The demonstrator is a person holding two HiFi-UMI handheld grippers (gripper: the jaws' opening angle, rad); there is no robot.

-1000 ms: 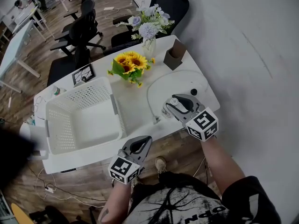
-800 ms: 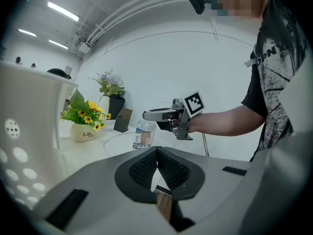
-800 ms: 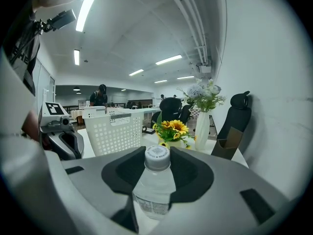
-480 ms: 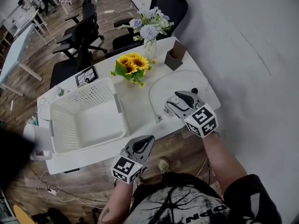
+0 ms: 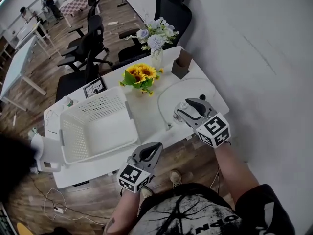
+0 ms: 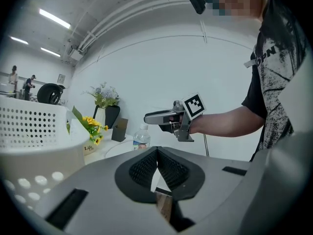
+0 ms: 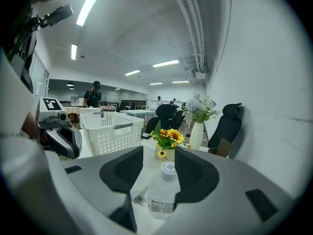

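Note:
A clear water bottle (image 7: pixel 163 192) with a white cap stands upright on the white table (image 5: pixel 146 114), just ahead of and below my right gripper (image 7: pixel 156 154). That gripper is open, and its dark pads (image 7: pixel 122 166) are clear of the bottle on both sides. In the head view the right gripper (image 5: pixel 181 112) hovers over the table's right part. My left gripper (image 5: pixel 150 148) is shut and empty, off the table's front edge over the wooden floor. From the left gripper (image 6: pixel 156 153) I see the bottle (image 6: pixel 141 138) under the right gripper (image 6: pixel 160 117).
A large white perforated basket (image 5: pixel 78 131) fills the table's left half. Behind the bottle are a sunflower pot (image 5: pixel 138 75), a vase of pale flowers (image 5: pixel 155 35), a brown box (image 5: pixel 182 63) and a looped white cable (image 5: pixel 164 94). Black office chairs (image 5: pixel 83 48) stand beyond the table.
The right gripper's jaws have come off the bottle and drawn back and up, so the bottle now looks smaller and lower. The left gripper has risen a little and stays shut.

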